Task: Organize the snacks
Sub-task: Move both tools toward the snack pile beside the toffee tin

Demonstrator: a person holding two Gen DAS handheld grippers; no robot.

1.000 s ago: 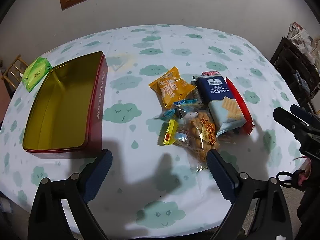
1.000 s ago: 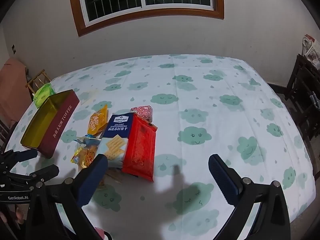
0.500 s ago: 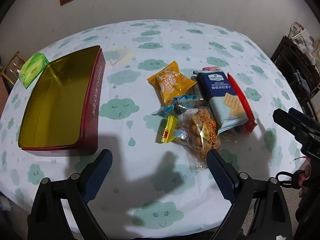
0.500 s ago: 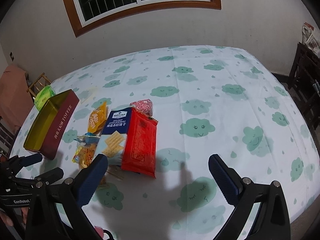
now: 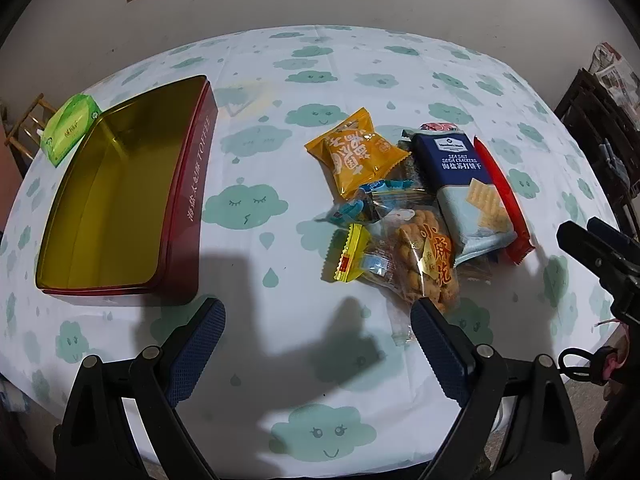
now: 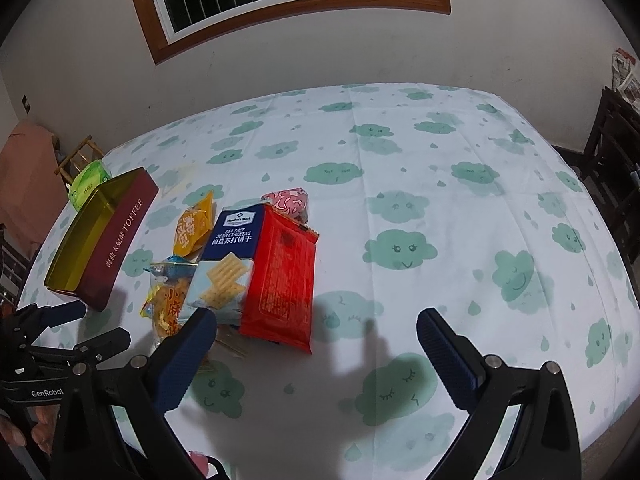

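You've brought both grippers lower and closer: left gripper (image 5: 316, 322) and right gripper (image 6: 316, 334) hang wide open, empty. The snacks (image 5: 416, 204) lie piled right of the empty tin (image 5: 188, 200); first pick is near

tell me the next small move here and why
Probably ease the left gripper forward and down onto the twisted-snack bag, the pile's nearest pack. Both grippers are open and hold nothing, the toffee tin has nothing in it, and every snack lies on the tablecloth. The right gripper hovers just short of the red pack.
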